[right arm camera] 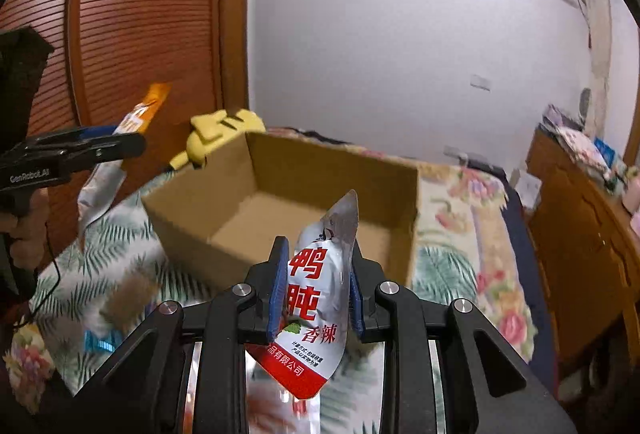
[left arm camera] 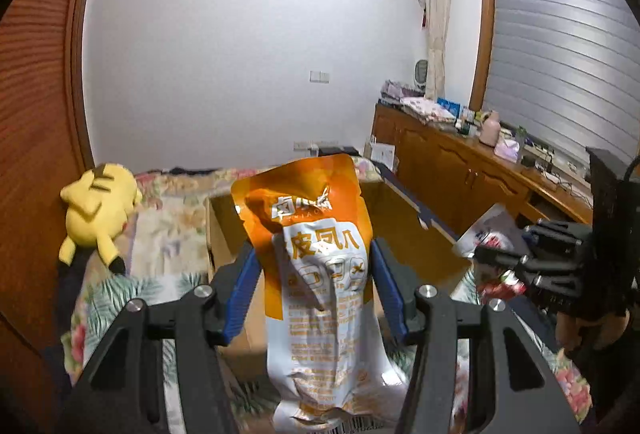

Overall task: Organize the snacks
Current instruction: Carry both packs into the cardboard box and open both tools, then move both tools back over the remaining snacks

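The left tool is clamped on an orange-and-white snack pouch, the right tool on a red-and-white duck gizzard packet, both above the open cardboard box on the bed.

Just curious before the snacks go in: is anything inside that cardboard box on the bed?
The cardboard box shows bare brown floor and walls where visible. Its near right corner is hidden behind the red and white snack pouch in the right tool, so that part is unknown.
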Motion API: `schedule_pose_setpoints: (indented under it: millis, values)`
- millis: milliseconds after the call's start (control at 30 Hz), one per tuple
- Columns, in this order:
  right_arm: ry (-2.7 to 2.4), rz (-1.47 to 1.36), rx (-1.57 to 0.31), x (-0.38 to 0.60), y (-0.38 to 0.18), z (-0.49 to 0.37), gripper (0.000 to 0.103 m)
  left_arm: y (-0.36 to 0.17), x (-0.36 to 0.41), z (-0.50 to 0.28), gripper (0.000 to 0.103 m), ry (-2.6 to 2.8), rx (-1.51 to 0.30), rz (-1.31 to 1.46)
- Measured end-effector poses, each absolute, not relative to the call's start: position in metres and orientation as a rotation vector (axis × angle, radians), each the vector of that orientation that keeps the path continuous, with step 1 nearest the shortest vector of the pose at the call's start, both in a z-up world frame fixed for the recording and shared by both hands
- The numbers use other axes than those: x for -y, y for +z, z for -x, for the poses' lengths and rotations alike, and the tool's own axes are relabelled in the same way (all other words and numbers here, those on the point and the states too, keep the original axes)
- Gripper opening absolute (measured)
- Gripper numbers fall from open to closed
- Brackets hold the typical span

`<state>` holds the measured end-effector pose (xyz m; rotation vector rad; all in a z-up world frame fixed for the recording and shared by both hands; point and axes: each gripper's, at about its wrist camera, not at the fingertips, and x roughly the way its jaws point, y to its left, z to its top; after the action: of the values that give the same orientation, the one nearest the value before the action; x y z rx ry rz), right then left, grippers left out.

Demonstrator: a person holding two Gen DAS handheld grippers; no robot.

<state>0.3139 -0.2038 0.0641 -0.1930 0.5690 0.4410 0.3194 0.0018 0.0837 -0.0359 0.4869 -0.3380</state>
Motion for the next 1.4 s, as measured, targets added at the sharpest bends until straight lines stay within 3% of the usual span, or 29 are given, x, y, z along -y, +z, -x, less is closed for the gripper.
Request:
schedule_pose_setpoints:
  millis: [267,633,967,1200,1400]
  values:
    - [0.467,0.194,-0.555,0.178,0.065,-0.365,0.025,0.103,-0.007,-0.379,0.054,-0.335,-0.460,0.039]
    - [0.436,0.192,-0.613,0.159,0.024,-0.405,0.025,0.059,0.006,-0.438,0.055,-0.289,-0.569,-0.012]
    - [0.410,0.176,-0.667,0.157,0.000,-0.412,0.027,0.036,0.025,-0.440,0.062,-0.296,-0.667,-0.061]
    - [0.420,0.154,-0.698,0.159,-0.004,-0.409,0.041,0.032,0.025,-0.430,0.068,-0.299,-0.674,-0.070]
    - [0.426,0.149,-0.673,0.158,0.007,-0.388,0.041,0.040,0.016,-0.409,0.072,-0.308,-0.650,-0.054]
